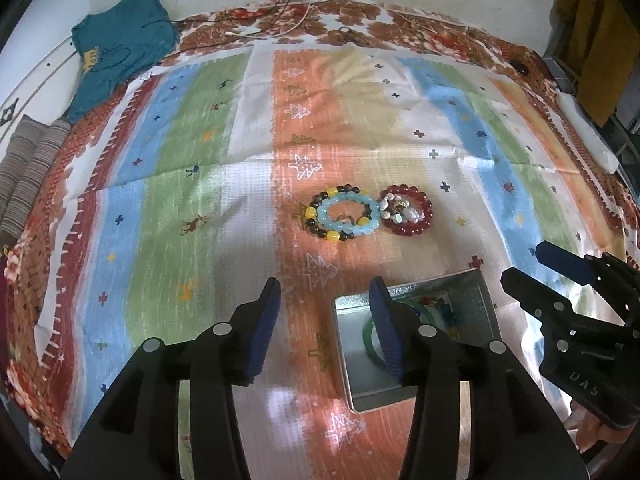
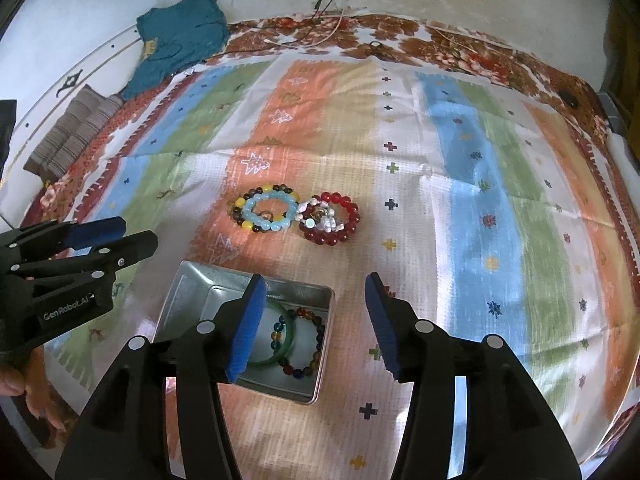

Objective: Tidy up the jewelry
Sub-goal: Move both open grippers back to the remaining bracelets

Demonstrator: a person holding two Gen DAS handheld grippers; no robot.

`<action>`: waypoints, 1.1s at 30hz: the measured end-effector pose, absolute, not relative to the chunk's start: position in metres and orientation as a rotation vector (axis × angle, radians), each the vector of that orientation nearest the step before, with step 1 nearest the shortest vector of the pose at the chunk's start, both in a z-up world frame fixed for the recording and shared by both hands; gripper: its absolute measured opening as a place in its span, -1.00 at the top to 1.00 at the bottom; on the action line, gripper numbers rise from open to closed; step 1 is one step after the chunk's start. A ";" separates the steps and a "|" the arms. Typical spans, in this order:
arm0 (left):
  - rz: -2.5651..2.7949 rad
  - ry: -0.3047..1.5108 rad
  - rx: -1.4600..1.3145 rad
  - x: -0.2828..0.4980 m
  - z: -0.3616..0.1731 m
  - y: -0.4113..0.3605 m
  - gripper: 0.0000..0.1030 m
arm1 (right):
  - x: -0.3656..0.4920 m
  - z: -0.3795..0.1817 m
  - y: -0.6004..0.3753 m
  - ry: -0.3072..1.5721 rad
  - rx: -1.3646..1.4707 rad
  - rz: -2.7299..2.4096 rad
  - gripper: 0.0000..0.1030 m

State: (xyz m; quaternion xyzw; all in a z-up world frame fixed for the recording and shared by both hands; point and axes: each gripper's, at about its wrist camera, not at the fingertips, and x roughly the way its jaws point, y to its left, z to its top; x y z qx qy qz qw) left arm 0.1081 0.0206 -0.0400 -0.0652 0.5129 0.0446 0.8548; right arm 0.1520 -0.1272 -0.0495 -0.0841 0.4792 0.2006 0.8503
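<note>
Right wrist view, open metal tin (image 2: 192, 288), long axis running lower right, green bangle (image 2: 280, 344) flat inside

Open silver tin (image 2: 188, 284), inside: green bangle (image 2: 280, 354) touching multicolour bead bracelet (image 2: 316, 344). At 12 o'clock of tin: light-blue bracelet (image 2: 269, 210) within dark/yellow bracelet (image 2: 245, 222), beside red bracelet (image 2: 340, 232).

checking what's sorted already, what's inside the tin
The tin holds a green bangle and a multicoloured bead bracelet. The right tongs' finger covers part of the bangle and the floor behind it.
</note>
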 end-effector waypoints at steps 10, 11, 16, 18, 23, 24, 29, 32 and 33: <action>0.070 1.091 -0.110 0.124 -0.048 0.026 -0.01 | 0.164 -0.055 -0.121 1.013 -0.228 0.409 -0.03; 0.067 1.093 -0.112 0.125 -0.049 0.027 -0.01 | 0.165 -0.056 -0.119 1.007 -0.241 0.405 -0.03; 0.048 1.105 -0.086 0.135 -0.056 0.029 -0.01 | 0.176 -0.062 -0.115 1.022 -0.259 0.415 -0.03; 0.028 1.108 -0.072 0.139 -0.059 0.028 -0.01 | 0.181 -0.065 -0.113 1.031 -0.263 0.420 -0.03; -0.024 1.109 -0.019 0.149 -0.065 0.022 -0.01 | 0.190 -0.072 -0.109 1.058 -0.258 0.439 -0.03; -0.034 1.109 -0.012 0.150 -0.065 0.020 -0.01 | 0.190 -0.073 -0.108 1.060 -0.258 0.441 -0.03; -0.087 1.112 0.026 0.159 -0.071 0.014 -0.02 | 0.200 -0.079 -0.105 1.078 -0.259 0.448 -0.03; -0.108 1.123 0.041 0.164 -0.077 0.013 -0.02 | 0.205 -0.084 -0.103 1.090 -0.265 0.448 -0.03; -0.112 1.126 0.047 0.166 -0.080 0.012 -0.02 | 0.206 -0.086 -0.102 1.093 -0.269 0.449 -0.03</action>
